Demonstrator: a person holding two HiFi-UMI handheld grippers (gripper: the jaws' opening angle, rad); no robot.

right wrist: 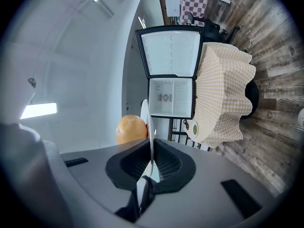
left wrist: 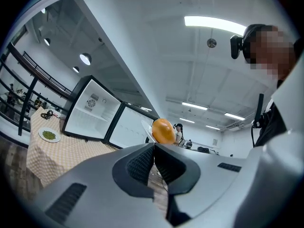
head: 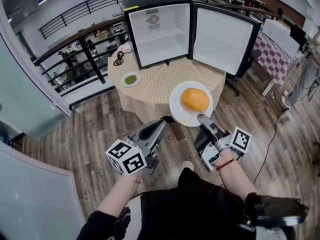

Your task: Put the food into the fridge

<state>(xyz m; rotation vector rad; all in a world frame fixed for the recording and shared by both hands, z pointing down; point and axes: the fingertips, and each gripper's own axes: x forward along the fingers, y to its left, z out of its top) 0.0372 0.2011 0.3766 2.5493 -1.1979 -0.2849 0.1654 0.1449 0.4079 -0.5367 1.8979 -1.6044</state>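
Observation:
An orange round food (head: 195,99) lies on a white plate (head: 180,109), held over the table's near edge. My right gripper (head: 202,118) is shut on the plate's near rim; in the right gripper view the plate (right wrist: 148,122) stands edge-on between the pads with the orange food (right wrist: 131,129) to its left. My left gripper (head: 161,124) hangs left of the plate, shut and empty, its jaws (left wrist: 153,148) pressed together. The small black fridge (head: 160,29) stands open and empty at the back of the table (head: 160,91), door (head: 222,39) swung to the right.
A small plate of green food (head: 131,79) and a black item (head: 119,58) lie on the table's left side. A black railing (head: 85,49) runs behind on the left. A checkered table (head: 275,54) and a person (head: 302,81) are at the right.

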